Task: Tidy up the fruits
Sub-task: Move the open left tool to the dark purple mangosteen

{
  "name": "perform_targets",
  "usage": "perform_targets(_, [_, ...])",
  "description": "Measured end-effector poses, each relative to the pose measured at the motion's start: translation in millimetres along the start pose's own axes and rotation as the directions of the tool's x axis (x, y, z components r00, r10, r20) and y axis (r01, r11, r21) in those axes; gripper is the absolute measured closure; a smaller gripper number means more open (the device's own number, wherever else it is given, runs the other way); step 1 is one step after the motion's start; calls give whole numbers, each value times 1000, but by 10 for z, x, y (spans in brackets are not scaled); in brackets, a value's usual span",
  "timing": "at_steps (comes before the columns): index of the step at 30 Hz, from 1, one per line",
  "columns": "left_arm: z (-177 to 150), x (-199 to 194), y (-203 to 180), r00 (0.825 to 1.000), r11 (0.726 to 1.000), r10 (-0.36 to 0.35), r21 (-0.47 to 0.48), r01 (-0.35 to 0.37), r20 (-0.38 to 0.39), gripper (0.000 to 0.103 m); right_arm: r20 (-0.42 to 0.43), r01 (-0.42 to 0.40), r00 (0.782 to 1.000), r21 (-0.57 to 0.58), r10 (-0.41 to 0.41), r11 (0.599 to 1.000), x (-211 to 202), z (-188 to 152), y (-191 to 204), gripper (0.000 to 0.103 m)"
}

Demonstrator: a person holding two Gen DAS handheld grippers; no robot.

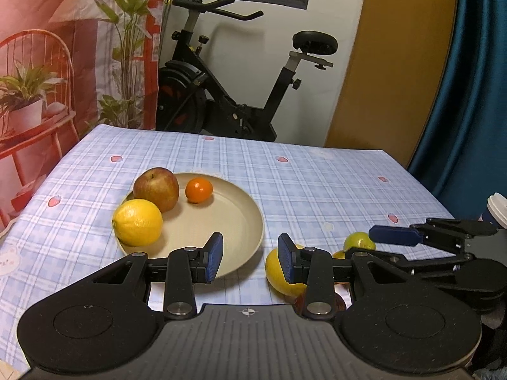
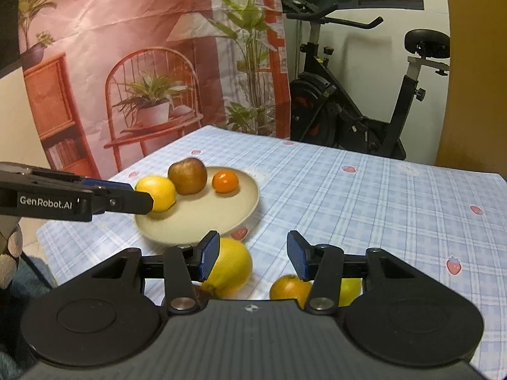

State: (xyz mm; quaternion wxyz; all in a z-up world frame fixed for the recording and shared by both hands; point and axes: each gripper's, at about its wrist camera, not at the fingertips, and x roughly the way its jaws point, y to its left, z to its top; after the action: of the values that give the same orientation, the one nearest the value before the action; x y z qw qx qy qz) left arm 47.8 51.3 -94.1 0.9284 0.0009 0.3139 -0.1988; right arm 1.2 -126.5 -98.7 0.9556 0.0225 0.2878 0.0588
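A beige plate on the checked tablecloth holds a lemon, a reddish apple and a small orange. My left gripper hovers open over the plate's near right rim, with nothing between its pads. A large yellow fruit lies just behind its right finger, and a green lime lies further right. My right gripper is open and empty above the cloth. The large yellow fruit sits beside its left finger; an orange and a yellow-green fruit lie under its right finger.
An exercise bike stands beyond the table's far edge, beside a printed backdrop. A paper cup is at the table's right edge near a blue curtain. The left gripper's fingers reach in by the lemon.
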Motion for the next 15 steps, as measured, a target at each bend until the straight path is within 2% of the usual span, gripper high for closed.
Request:
perform_targets(6, [-24,-40,-34,1000,1000,-14,9,14,7,63,-19,-5,1000,-2,5,1000,-67,-61,44,52])
perform_targets(10, [-42,-36,3,999,999,-32,-9,32,8,63,-11,9,1000,11,-8,1000,-106,-51,29,41])
perform_targets(12, [-54,-27,-1,999,999,-35,-15,35,7,63,-16,9,1000,18,-9,1000,-108,-48,15,39])
perform_targets(14, [-59,-16,-8,999,999,-35,-17,35,4,58,-20,5,1000,20,-4,1000,-104,-51,3,36])
perform_targets(15, [-64,-18,-27,999,999,-33,-17,33,3,50,-23,5,1000,20,-5,1000,-100,-55,4,35])
